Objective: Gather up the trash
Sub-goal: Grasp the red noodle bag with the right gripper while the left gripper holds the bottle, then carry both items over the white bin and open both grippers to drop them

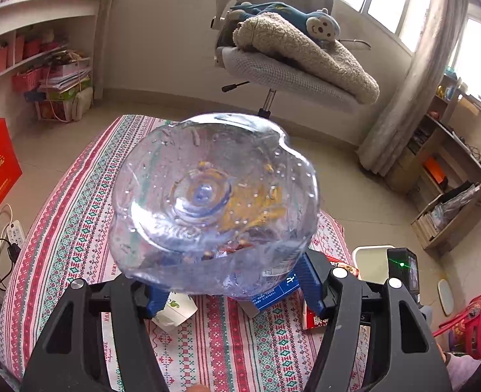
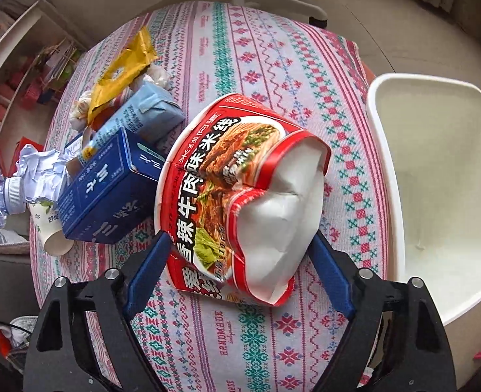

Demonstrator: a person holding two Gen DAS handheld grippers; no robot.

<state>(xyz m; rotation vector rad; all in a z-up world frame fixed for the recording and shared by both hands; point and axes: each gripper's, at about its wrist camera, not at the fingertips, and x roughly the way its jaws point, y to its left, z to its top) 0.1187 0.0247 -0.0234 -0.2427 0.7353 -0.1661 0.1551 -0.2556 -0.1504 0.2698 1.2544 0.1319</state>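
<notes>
Clamped between the blue fingers of the left gripper is a clear plastic bottle, held with its base turned toward the camera and lifted above the patterned tablecloth. By the right gripper nothing is gripped: its jaws stand apart on either side of a crushed red noodle bowl, which lies on its side on the cloth with the white inside facing the camera; whether the pads touch the bowl cannot be told for certain. Just left of the bowl a dark blue carton is seen, touching it, and behind that a pale blue carton and a yellow wrapper. Crumpled white paper and a paper cup lie at the left edge of the table, near the bottle's capped neck. A white bin is placed beside the table's right edge. Farther off, in the left wrist view, an office chair carrying a fleece blanket and a monkey toy is visible.
</notes>
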